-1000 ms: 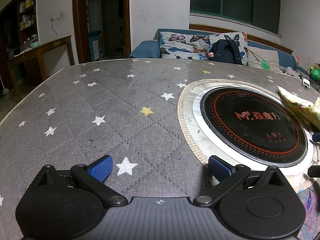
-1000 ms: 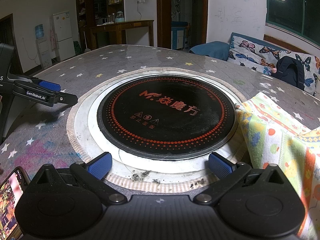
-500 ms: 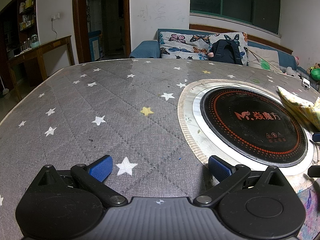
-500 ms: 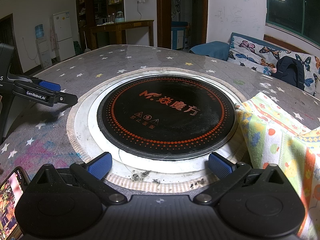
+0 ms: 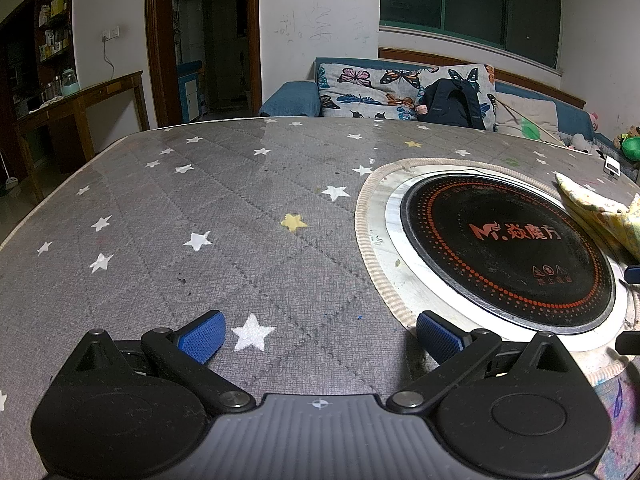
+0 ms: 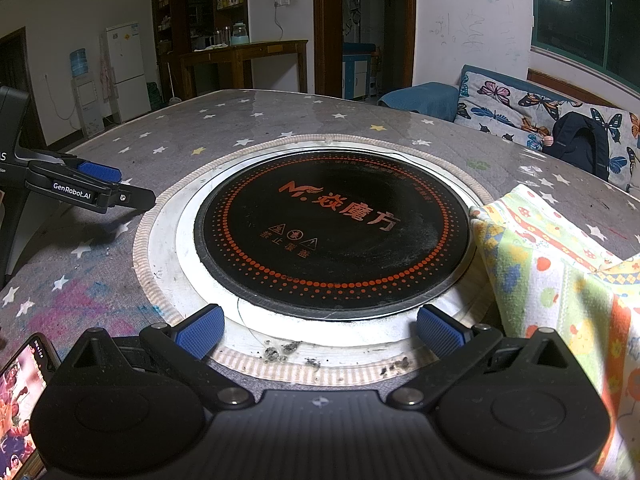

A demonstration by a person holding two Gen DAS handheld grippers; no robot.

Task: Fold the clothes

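Observation:
A colourful patterned garment [image 6: 560, 272] lies crumpled on the table at the right, its edge over the rim of the round cooktop [image 6: 332, 232]. It also shows at the far right of the left wrist view [image 5: 600, 212]. My right gripper [image 6: 320, 330] is open and empty, low over the cooktop's near rim, left of the garment. My left gripper [image 5: 320, 336] is open and empty over the grey star-print tablecloth [image 5: 200, 220], left of the cooktop [image 5: 504, 256]. The left gripper also appears at the left of the right wrist view [image 6: 100, 184].
A phone [image 6: 20, 400] lies at the table's near left corner. Crumbs lie on the cooktop's near rim [image 6: 280, 354]. Beyond the table stand a sofa with butterfly cushions [image 5: 400, 88], a backpack [image 5: 452, 106] and a wooden side table [image 5: 80, 108].

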